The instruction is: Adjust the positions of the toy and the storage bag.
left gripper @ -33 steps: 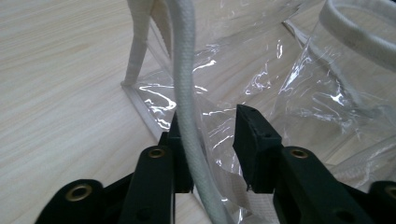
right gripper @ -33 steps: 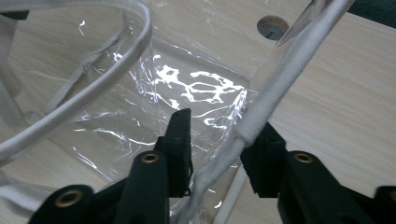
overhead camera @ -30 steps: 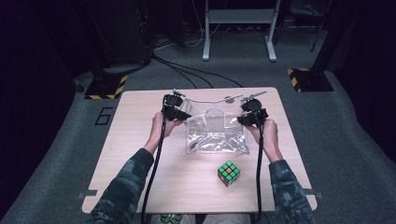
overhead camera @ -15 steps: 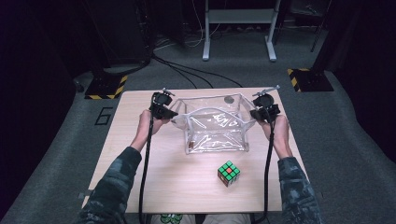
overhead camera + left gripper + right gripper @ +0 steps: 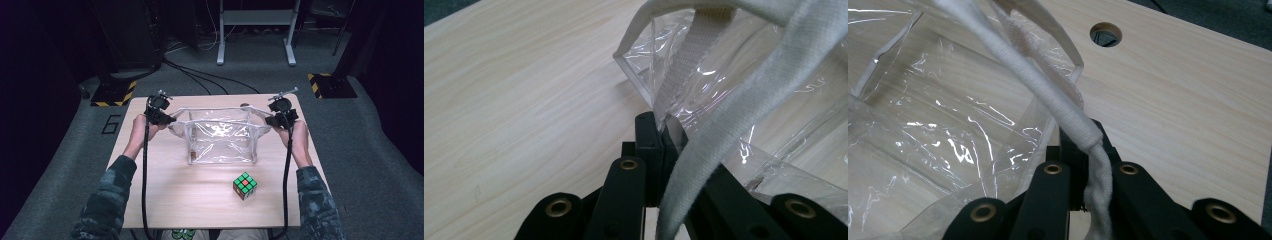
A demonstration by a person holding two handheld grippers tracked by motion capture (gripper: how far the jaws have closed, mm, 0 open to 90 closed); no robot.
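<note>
From the high view, a clear plastic bag (image 5: 221, 136) stands open toward the far middle of the wooden table (image 5: 165, 195), stretched wide between the two hands. The left gripper (image 5: 167, 119) pinches the bag's left edge and the right gripper (image 5: 268, 120) pinches its right edge, so the mouth is pulled into a broad box shape. A puzzle cube (image 5: 245, 185) lies on the table nearer the person, well apart from the bag.

In the left gripper view, the black jaws are closed tight on the bag's (image 5: 744, 100) clear wall where a woven strap (image 5: 689, 60) is sewn, and a white handle cord (image 5: 744, 115) drapes across them.

In the right gripper view, the jaws are likewise clamped on the bag's (image 5: 948, 125) edge, with a white cord (image 5: 1048, 95) running down between them. A round hole (image 5: 1105, 34) shows in the tabletop (image 5: 1188, 110) beyond.
</note>
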